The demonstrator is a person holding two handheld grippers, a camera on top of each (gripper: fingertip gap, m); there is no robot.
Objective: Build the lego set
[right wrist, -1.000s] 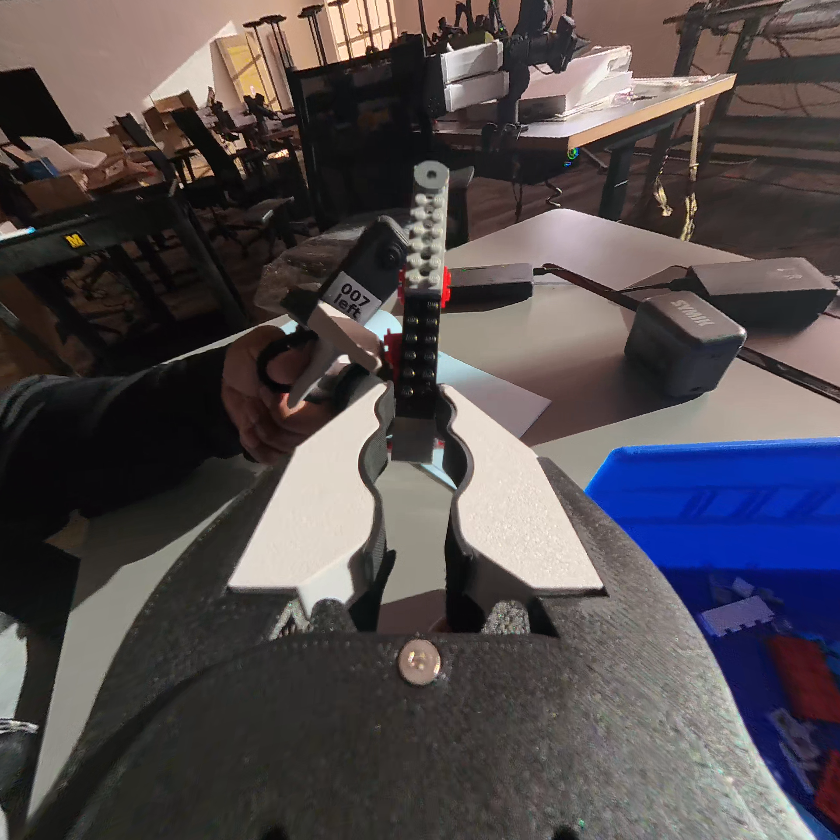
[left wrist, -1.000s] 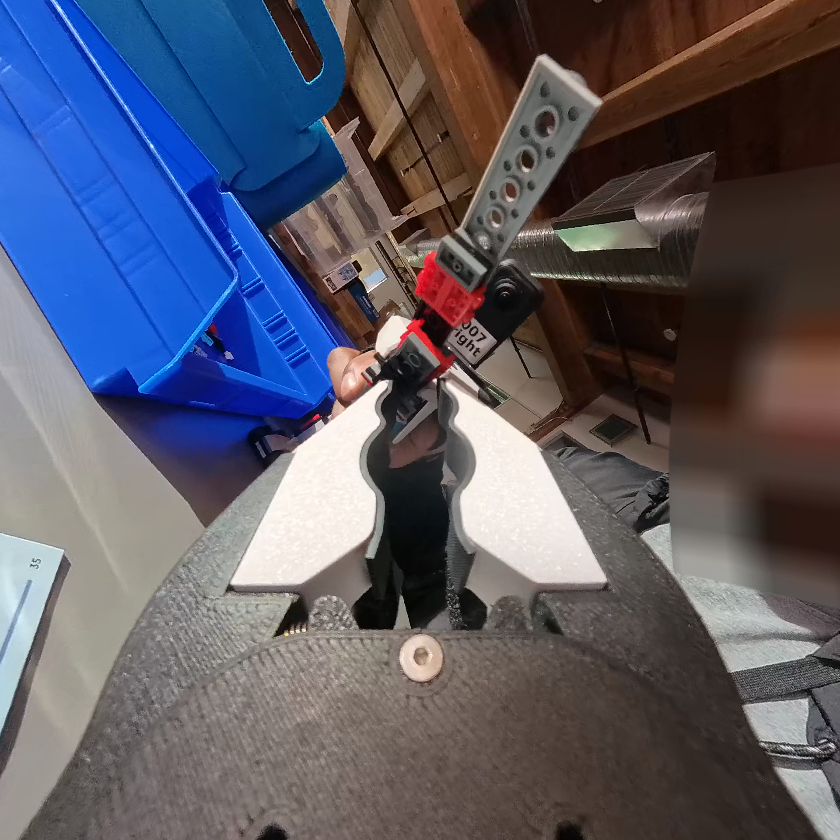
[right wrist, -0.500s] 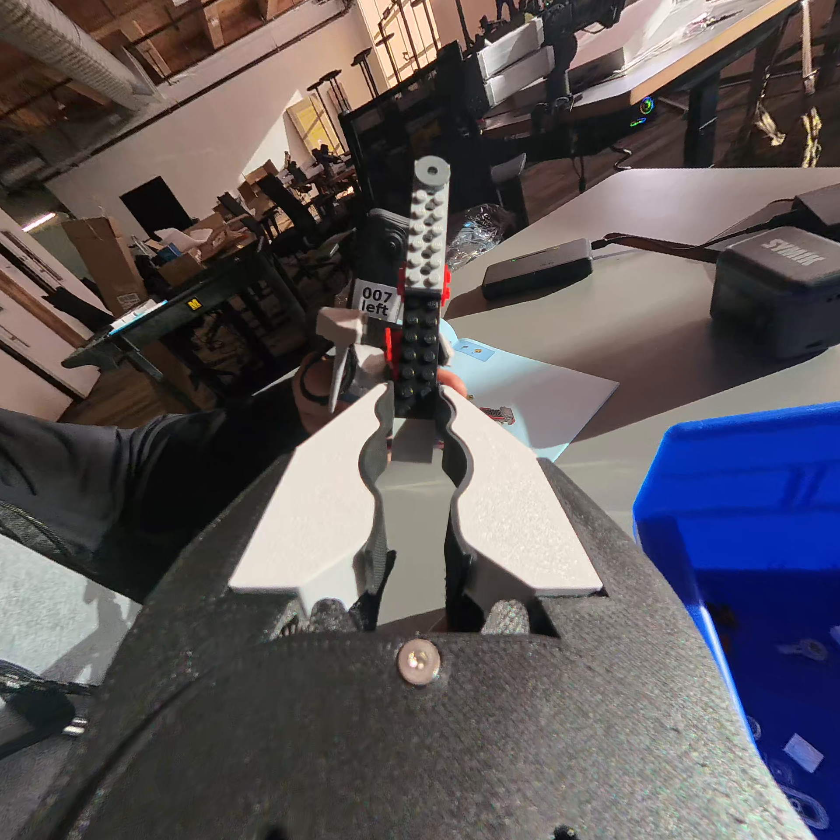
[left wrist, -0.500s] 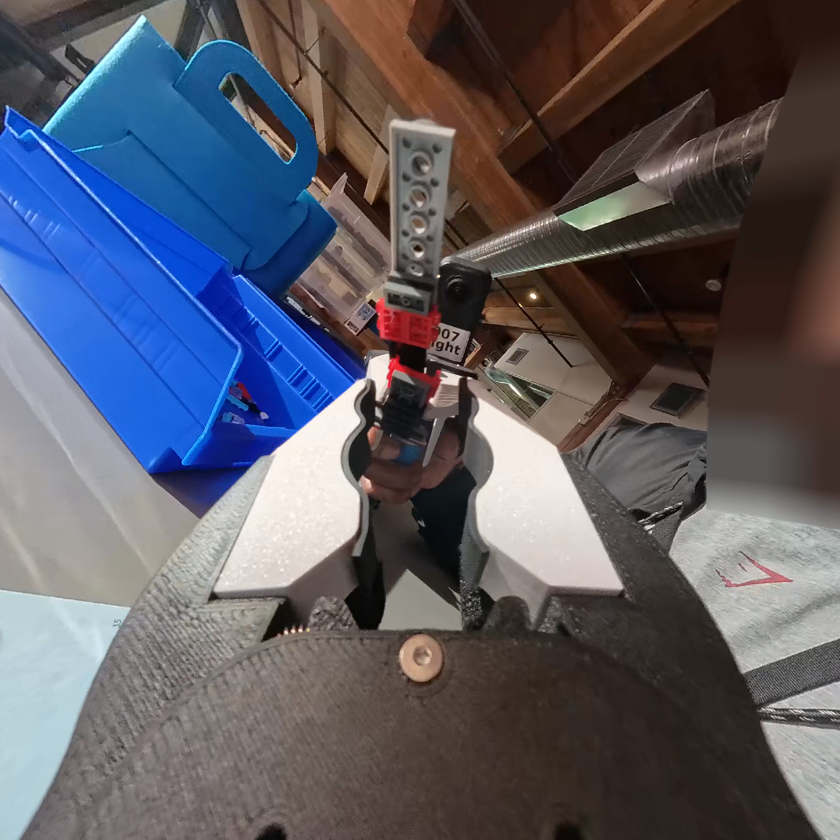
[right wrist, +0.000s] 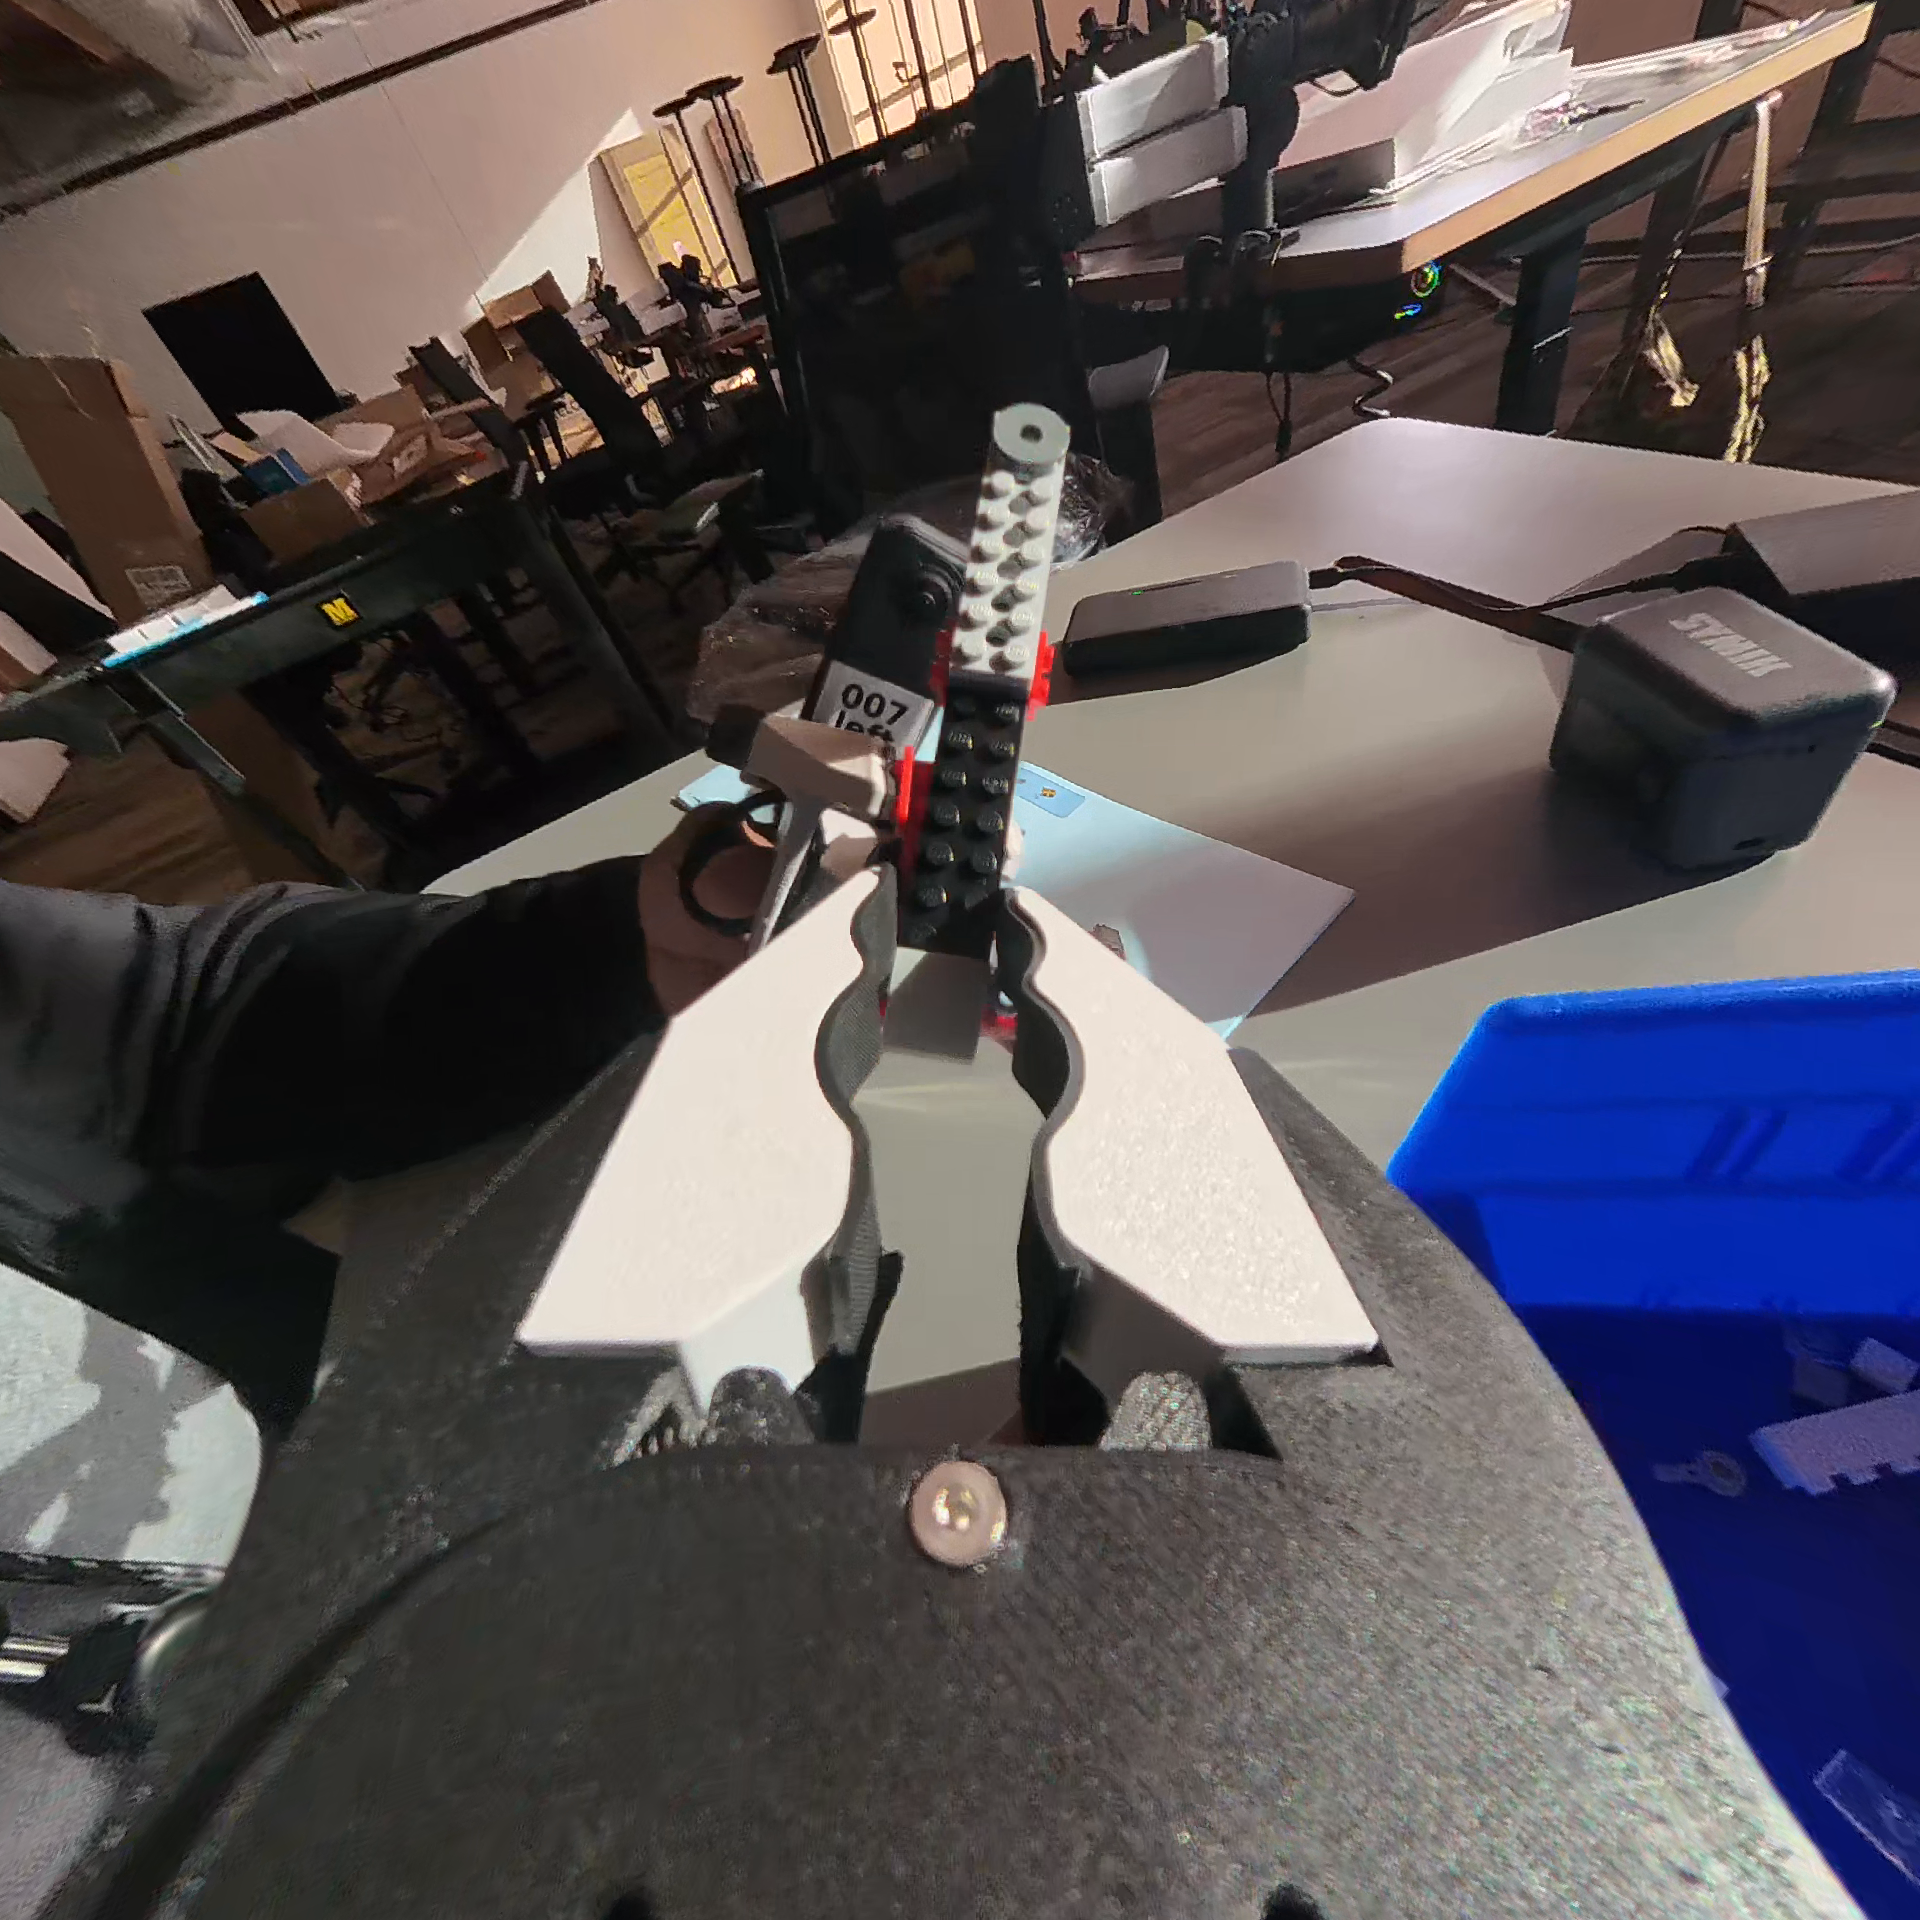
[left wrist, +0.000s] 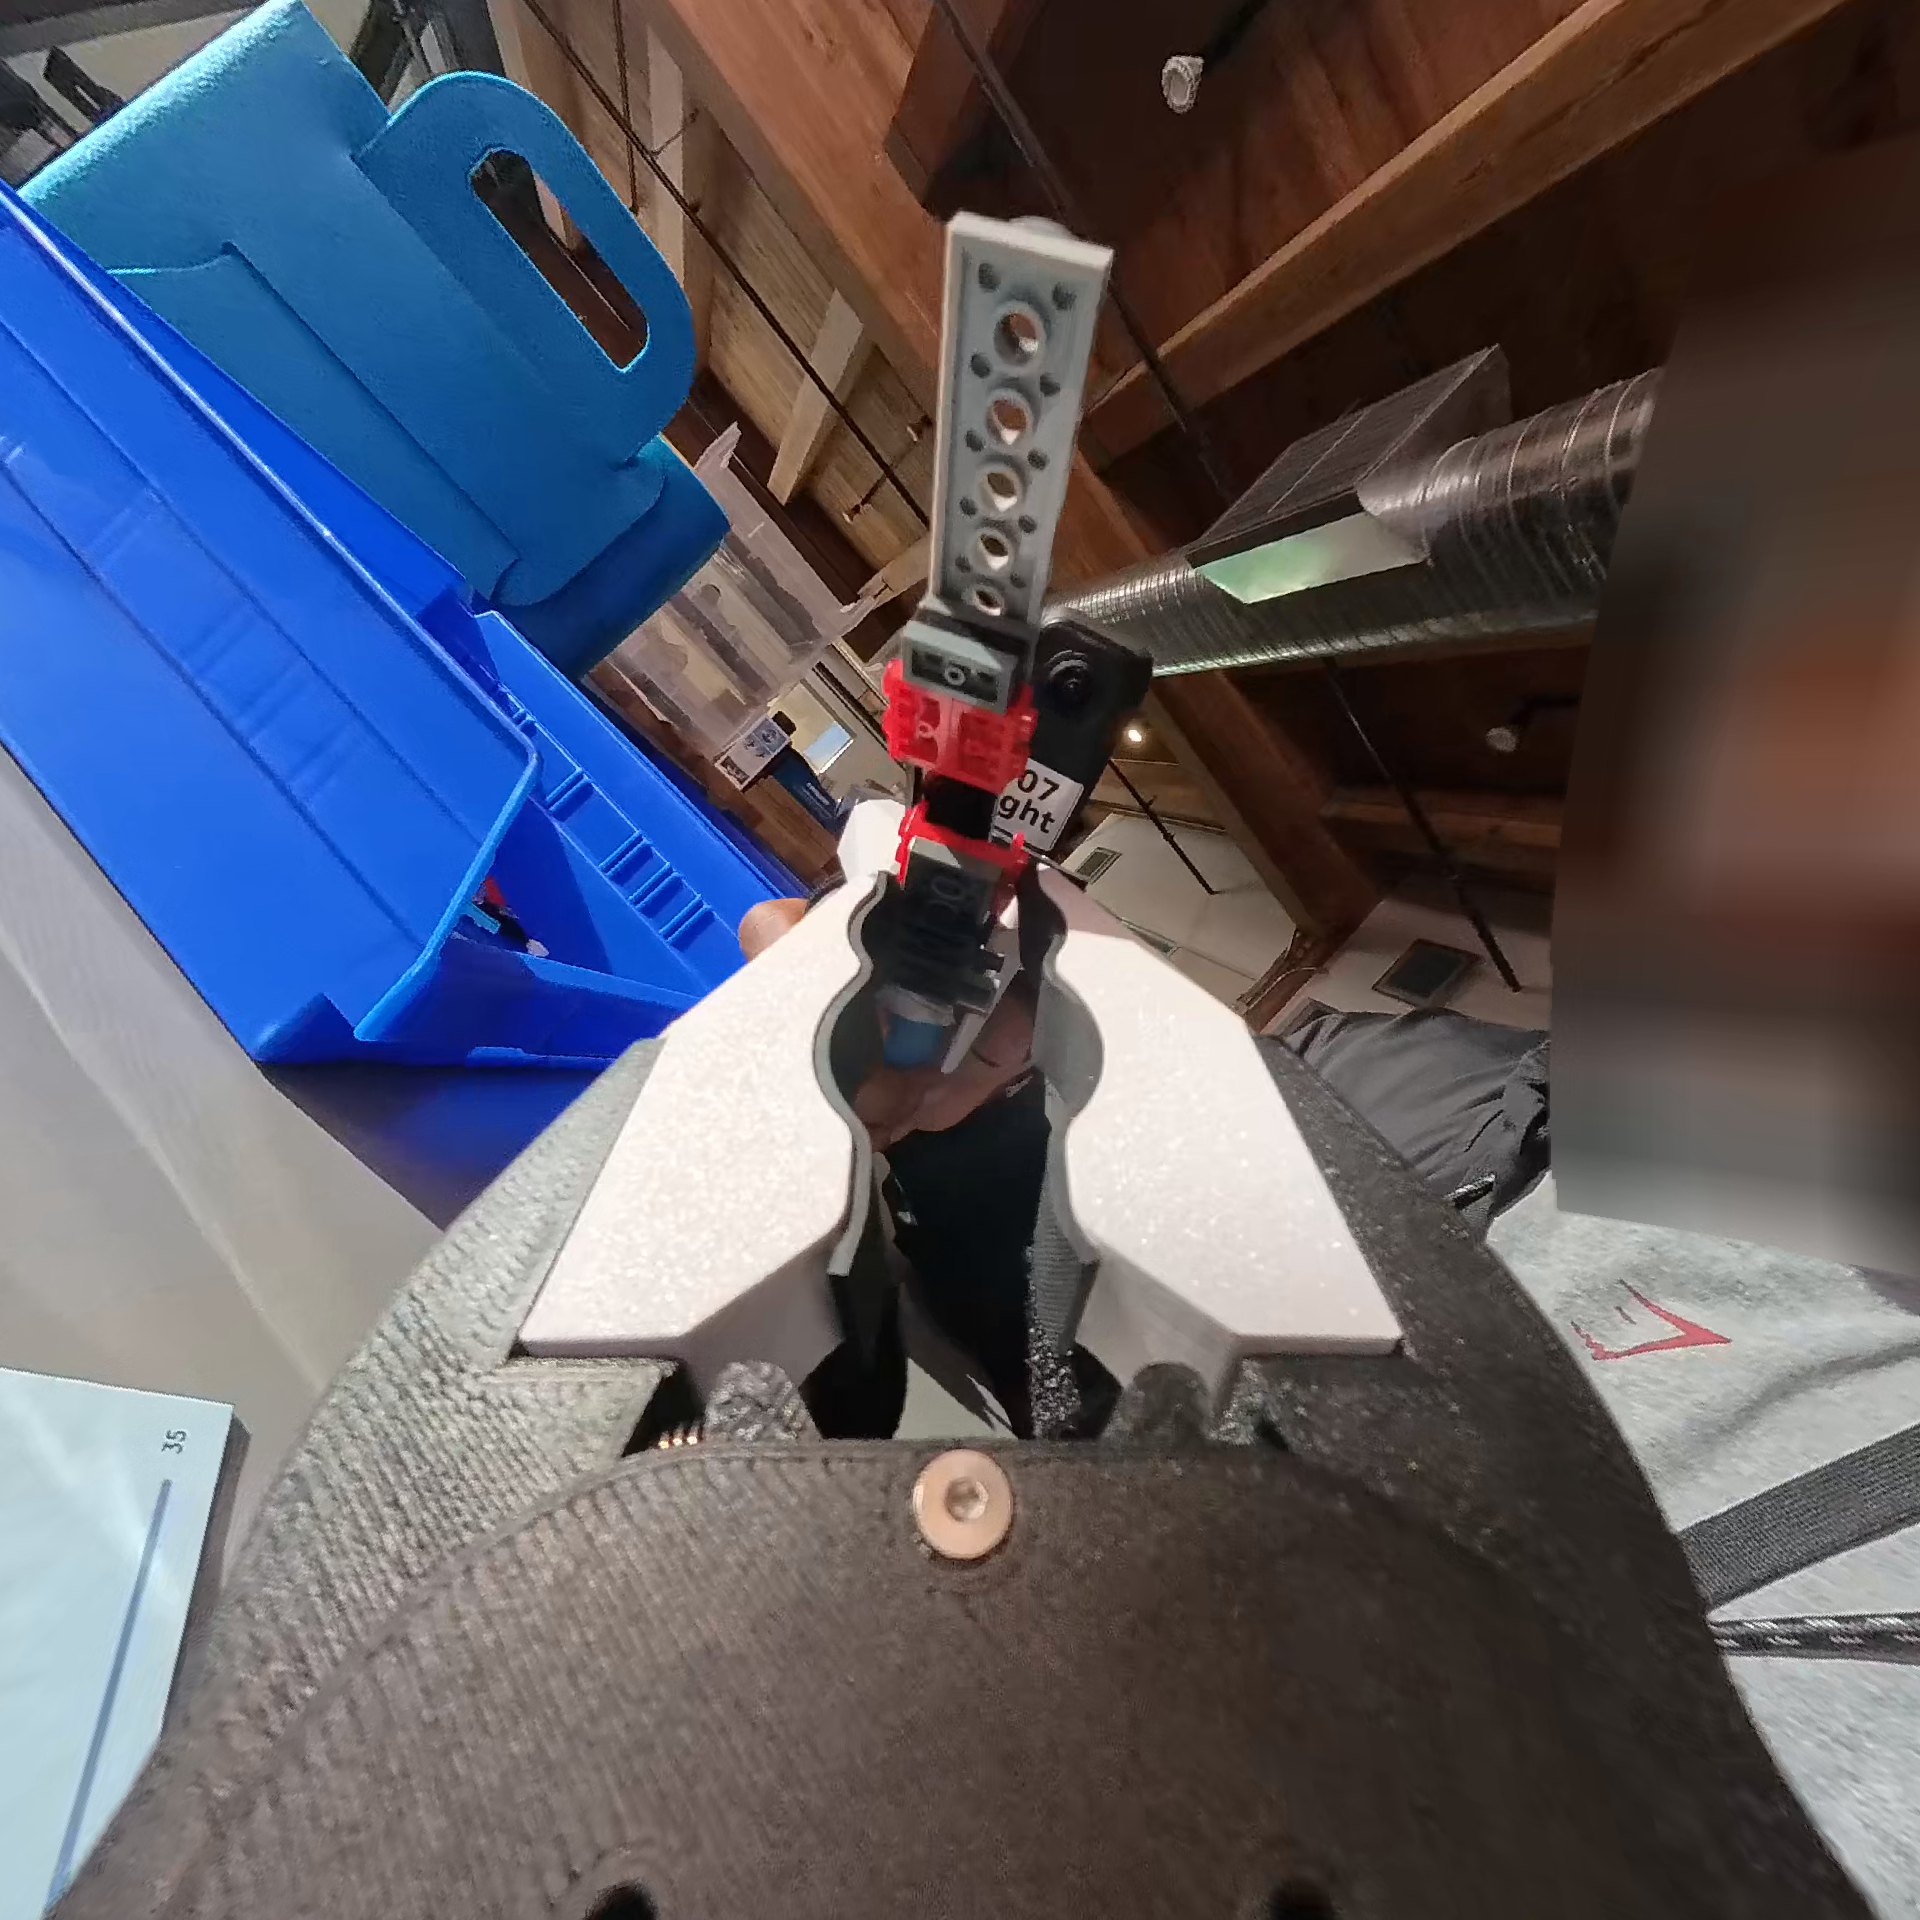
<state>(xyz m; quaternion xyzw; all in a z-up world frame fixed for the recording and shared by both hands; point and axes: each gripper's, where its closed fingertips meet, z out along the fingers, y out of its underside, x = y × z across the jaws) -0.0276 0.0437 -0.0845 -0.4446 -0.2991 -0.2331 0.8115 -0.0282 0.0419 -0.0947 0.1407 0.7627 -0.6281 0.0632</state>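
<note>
A lego assembly stands upright between the two facing grippers: a long grey plate (left wrist: 1013, 416) on top, red pieces (left wrist: 956, 722) in the middle, a black part (left wrist: 935, 920) at the bottom. The right wrist view shows its studded side, grey plate (right wrist: 1013, 561) above black plate (right wrist: 966, 821). My right gripper (right wrist: 943, 899) is shut on the black plate's lower end. My left gripper (left wrist: 961, 904) flanks that end with its jaws slightly apart and a small gap on the right side. The left gripper's body (right wrist: 821, 753) and the hand holding it show behind the assembly.
A blue parts bin (left wrist: 260, 727) is at the left; in the right wrist view it (right wrist: 1662, 1195) sits at lower right with loose pieces. A pale blue instruction sheet (right wrist: 1143, 894) lies on the grey table (right wrist: 1455, 499). Black boxes (right wrist: 1714, 717) and a flat black device (right wrist: 1184, 623) sit farther back. Left and right tips are no more than a few centimetres apart.
The assembly has swung from tilted right to upright. My left gripper's jaws are wider than one second ago, though narrower than half a second ago. My right gripper has kept its grip.
</note>
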